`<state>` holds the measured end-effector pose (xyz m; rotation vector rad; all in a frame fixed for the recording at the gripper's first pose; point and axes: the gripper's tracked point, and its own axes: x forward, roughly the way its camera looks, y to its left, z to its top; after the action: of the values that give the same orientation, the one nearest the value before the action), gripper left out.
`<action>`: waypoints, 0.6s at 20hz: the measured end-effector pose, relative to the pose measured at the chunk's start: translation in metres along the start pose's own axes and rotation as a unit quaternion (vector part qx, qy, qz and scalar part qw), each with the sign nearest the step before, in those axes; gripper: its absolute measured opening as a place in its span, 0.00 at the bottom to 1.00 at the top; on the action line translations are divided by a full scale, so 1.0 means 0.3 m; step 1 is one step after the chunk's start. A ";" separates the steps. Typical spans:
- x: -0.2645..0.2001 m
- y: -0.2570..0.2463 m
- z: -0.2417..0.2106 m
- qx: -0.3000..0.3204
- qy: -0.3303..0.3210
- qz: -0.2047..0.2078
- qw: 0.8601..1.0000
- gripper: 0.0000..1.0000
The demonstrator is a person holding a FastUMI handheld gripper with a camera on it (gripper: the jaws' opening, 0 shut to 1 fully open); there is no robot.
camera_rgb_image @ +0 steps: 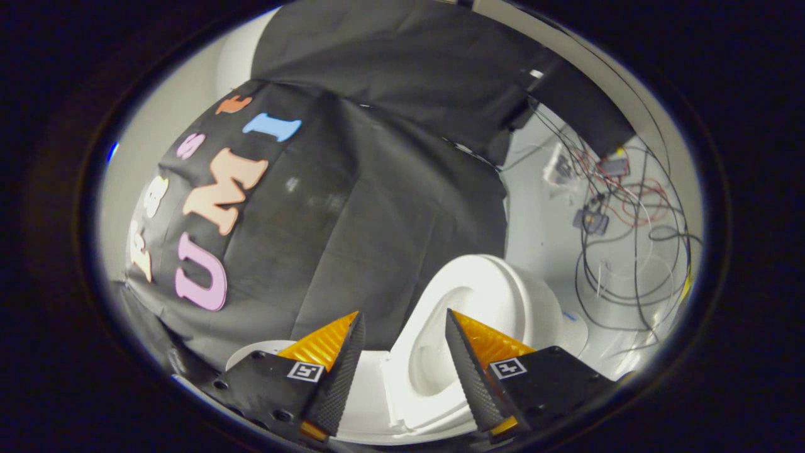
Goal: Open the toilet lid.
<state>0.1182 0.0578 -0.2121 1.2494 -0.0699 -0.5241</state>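
Observation:
A white toilet [534,302] stands just beyond my fingers, seen tilted. Its lid [484,296] appears raised, with the hollow underside facing me and a rounded white body behind it. More white of the toilet [371,402] lies low between the fingers and shows again beside the left finger. My gripper [404,311] is open, its fingers spread wide, and nothing is held between them. The right fingertip [459,340] overlaps the lid's underside; I cannot tell whether it touches. The left fingertip [352,343] sits in front of the black cloth.
The black cloth wall [352,207] hangs close behind and left of the toilet. To the right, a white wall carries tangled cables [629,251] and small electronic boxes [591,220]. A dark box [566,94] is mounted higher up.

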 end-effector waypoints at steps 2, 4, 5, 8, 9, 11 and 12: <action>0.000 -0.042 -0.043 0.026 0.007 -0.008 1.000 0.80; 0.012 -0.086 -0.074 0.058 0.007 -0.021 0.998 0.71; 0.052 -0.138 -0.107 0.066 0.017 -0.048 0.997 0.62; 0.002 -0.165 -0.151 0.094 0.027 -0.057 0.994 0.42; -0.015 -0.169 -0.152 0.106 0.034 -0.061 0.992 0.33; -0.015 -0.215 -0.202 0.111 0.042 -0.083 0.989 0.13; -0.027 -0.216 -0.209 0.113 0.045 -0.083 0.989 0.13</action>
<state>0.1098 0.1026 -0.2903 1.5077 0.0519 -0.6156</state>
